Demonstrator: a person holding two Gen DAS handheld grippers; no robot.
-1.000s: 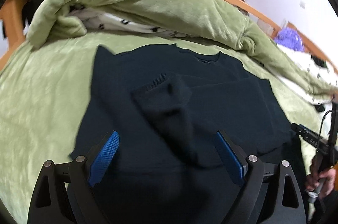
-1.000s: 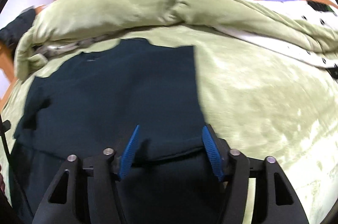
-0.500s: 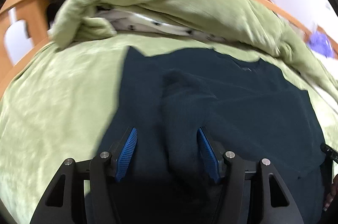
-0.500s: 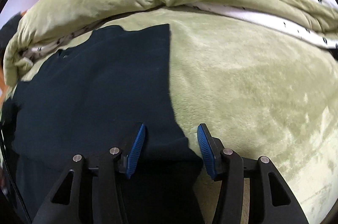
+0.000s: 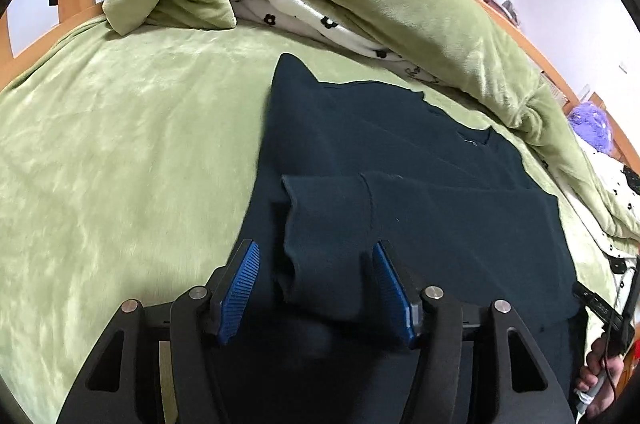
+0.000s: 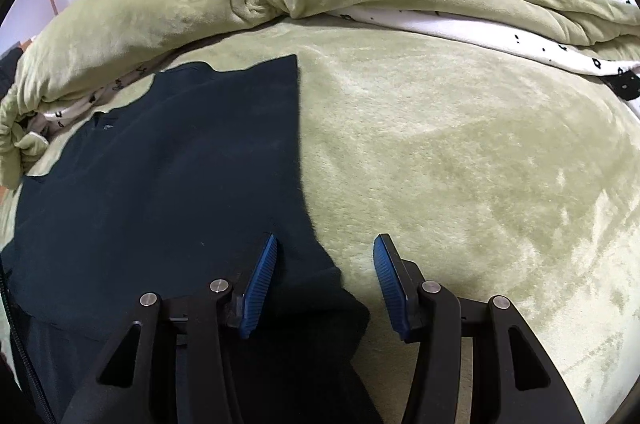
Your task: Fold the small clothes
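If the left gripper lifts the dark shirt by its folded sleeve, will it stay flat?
Probably not. The dark shirt lies limp, following the green blanket, so it would likely droop. The folded sleeve between the open left gripper looks loose and may unfold.

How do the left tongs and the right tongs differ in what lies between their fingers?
Left tongs: a folded sleeve of the dark shirt fills the gap. Right tongs: they straddle the shirt's side edge, with dark cloth at one finger and green blanket at the other. Both are open and grip nothing.
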